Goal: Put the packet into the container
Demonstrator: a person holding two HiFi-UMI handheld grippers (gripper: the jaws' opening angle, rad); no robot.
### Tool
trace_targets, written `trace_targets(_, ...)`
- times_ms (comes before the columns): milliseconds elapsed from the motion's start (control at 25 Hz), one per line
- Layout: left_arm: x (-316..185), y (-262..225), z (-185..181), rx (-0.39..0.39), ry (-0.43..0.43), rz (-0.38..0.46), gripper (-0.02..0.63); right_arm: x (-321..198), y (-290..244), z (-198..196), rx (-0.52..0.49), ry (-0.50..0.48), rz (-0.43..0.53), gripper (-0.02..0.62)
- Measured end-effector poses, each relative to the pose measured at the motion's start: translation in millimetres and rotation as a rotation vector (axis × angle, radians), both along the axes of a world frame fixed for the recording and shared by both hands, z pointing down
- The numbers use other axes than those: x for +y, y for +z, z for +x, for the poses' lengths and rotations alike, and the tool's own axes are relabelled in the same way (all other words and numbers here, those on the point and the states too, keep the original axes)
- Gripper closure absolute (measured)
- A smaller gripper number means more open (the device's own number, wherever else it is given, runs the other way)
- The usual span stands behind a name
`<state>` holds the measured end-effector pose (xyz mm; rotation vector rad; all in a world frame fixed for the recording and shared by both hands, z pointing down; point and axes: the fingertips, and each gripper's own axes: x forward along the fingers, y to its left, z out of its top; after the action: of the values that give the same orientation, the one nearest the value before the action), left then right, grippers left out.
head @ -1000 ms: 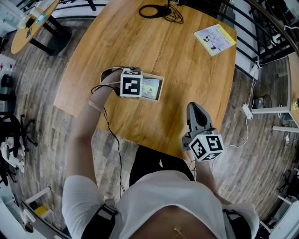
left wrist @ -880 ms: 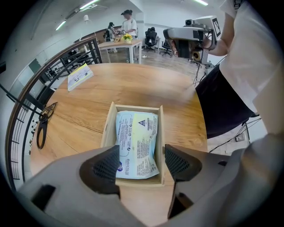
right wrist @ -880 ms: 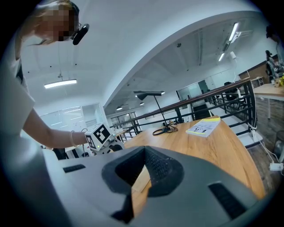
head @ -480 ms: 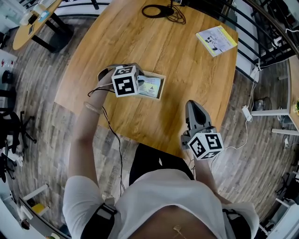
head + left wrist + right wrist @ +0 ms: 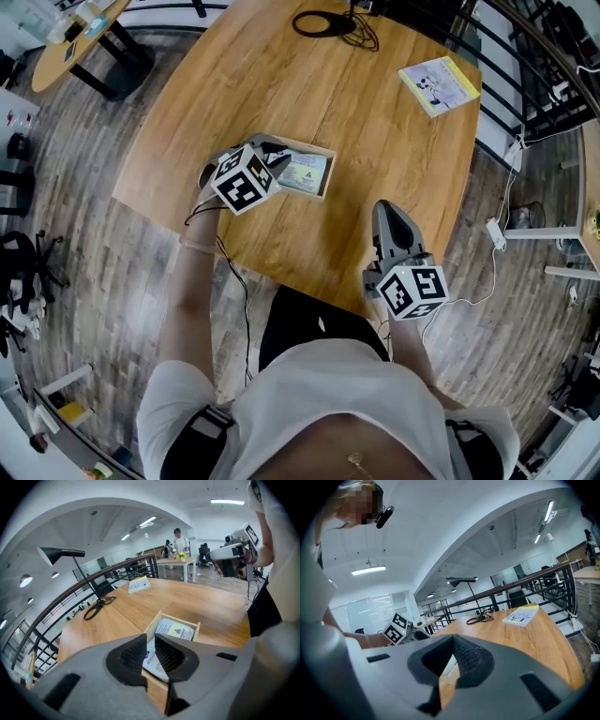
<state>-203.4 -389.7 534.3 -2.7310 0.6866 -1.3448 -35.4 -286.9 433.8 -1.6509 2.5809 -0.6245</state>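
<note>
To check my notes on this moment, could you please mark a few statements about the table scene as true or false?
1. The packet lies inside the wooden container. True.
2. The booklet lies in the container too. False: it lies on the table, far right.
3. The right hand-held gripper holds the packet. False: it is shut and empty, over the table's near edge.
4. A coiled cable lies at the table's far end. True.

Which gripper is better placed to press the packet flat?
Left, likely. The left gripper sits over the container and packet, jaws closing on nothing; the right gripper hangs at the table edge.
</note>
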Motion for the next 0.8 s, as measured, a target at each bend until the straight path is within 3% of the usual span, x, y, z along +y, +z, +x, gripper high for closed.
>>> trace_targets(480,-8,-44,-10,0.259,-0.316,0.26,0.575,-8,-6,-13,0.014,-0.047,0.033,0.583)
trace_targets(800,2,-46,-9,0.371,-0.435,0.285,0.597,-26,-14,-30,0.006,-0.069,0.088,0.583)
